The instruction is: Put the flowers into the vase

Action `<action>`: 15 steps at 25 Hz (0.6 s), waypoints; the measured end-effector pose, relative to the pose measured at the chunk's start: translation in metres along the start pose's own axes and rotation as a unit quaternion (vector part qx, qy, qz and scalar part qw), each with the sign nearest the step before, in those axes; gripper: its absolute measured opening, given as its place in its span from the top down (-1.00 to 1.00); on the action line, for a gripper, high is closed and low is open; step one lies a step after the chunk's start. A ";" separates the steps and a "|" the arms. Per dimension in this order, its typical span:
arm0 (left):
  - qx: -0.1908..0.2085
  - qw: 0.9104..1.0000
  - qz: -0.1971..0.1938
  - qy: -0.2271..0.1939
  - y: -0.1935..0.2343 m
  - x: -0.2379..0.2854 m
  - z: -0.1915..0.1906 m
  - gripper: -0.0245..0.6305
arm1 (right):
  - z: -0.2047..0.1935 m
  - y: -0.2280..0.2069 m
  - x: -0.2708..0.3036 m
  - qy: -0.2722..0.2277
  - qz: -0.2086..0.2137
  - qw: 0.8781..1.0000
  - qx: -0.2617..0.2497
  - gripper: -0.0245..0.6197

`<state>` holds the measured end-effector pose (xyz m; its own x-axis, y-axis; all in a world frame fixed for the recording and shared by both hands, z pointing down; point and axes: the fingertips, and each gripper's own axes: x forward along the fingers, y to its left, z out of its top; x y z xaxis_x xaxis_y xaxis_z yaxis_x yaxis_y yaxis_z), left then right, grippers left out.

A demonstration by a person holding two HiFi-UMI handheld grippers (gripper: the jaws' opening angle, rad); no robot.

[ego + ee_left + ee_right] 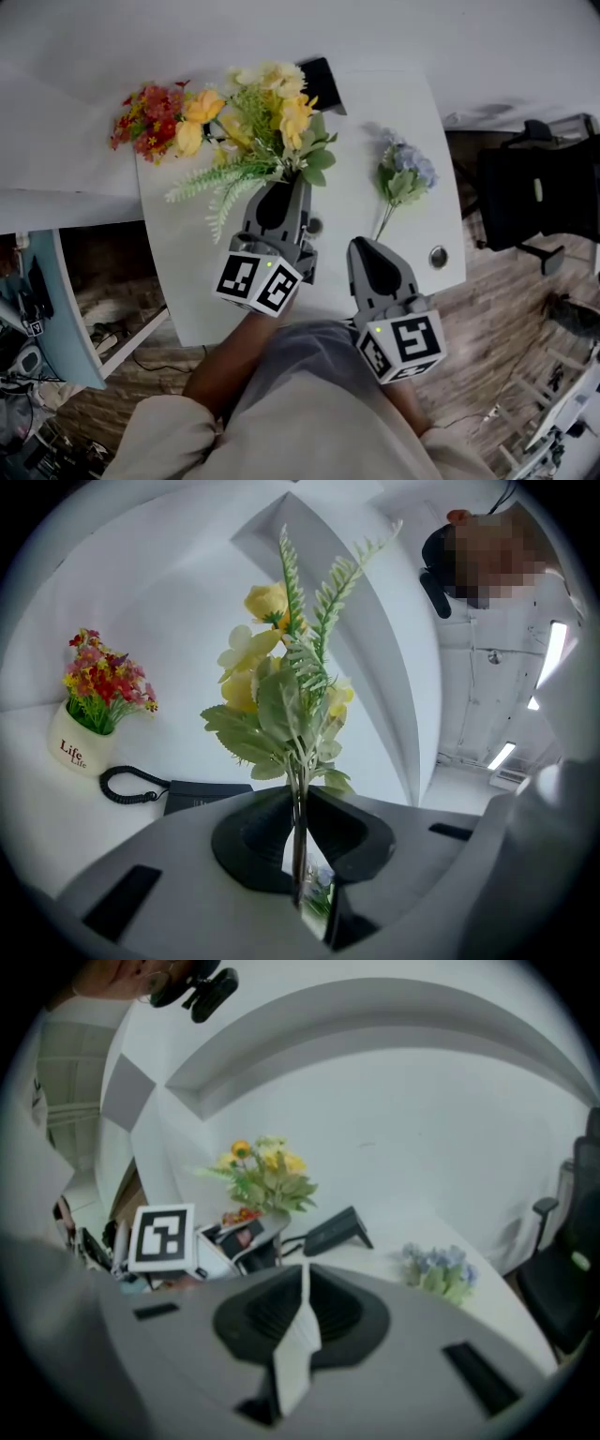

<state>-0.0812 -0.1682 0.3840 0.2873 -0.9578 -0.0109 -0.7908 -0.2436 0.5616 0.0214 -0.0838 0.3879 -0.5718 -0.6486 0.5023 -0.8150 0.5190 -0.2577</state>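
At 10 o'clock from your left gripper [291, 183], the small white pot of red and orange flowers [75, 747] stands on the white table [187, 291]; I judge it is the vase. The left gripper is held about level, its jaws clenched on the thin stems of the yellow and green artificial bunch [262, 117], so the heads stay upright for the pot. The pale blue flower sprig [405, 173] lies at 1 o'clock from your right gripper [361, 246], which tilts downward, jaws pressed together on nothing.
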 end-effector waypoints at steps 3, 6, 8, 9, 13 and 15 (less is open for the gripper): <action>0.004 1.000 0.005 0.009 0.002 -0.001 -0.006 0.74 | 0.002 0.004 0.002 0.000 0.001 1.000 0.001 0.85; 0.009 1.000 0.006 0.015 0.003 -0.001 -0.009 0.74 | 0.004 0.004 0.004 0.001 0.000 1.000 0.002 0.85; 0.018 1.000 0.006 0.017 0.003 -0.002 -0.011 0.75 | 0.005 0.004 0.004 0.000 -0.001 1.000 0.002 0.85; 0.023 1.000 0.007 0.018 0.003 -0.003 -0.011 0.74 | 0.005 0.004 0.003 0.000 -0.001 1.000 0.002 0.85; 0.048 0.999 0.007 0.023 -0.002 -0.007 -0.014 0.73 | 0.004 0.004 0.002 -0.001 0.000 1.000 0.002 0.85; 0.055 0.998 0.007 0.026 -0.003 -0.008 -0.017 0.73 | 0.004 0.004 0.002 -0.001 0.000 1.000 0.002 0.85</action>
<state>-0.0720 -0.1574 0.3962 0.3007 -0.9529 0.0407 -0.8492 -0.2480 0.4663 0.0162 -0.0853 0.3846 -0.5727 -0.6491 0.5007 -0.8150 0.5168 -0.2623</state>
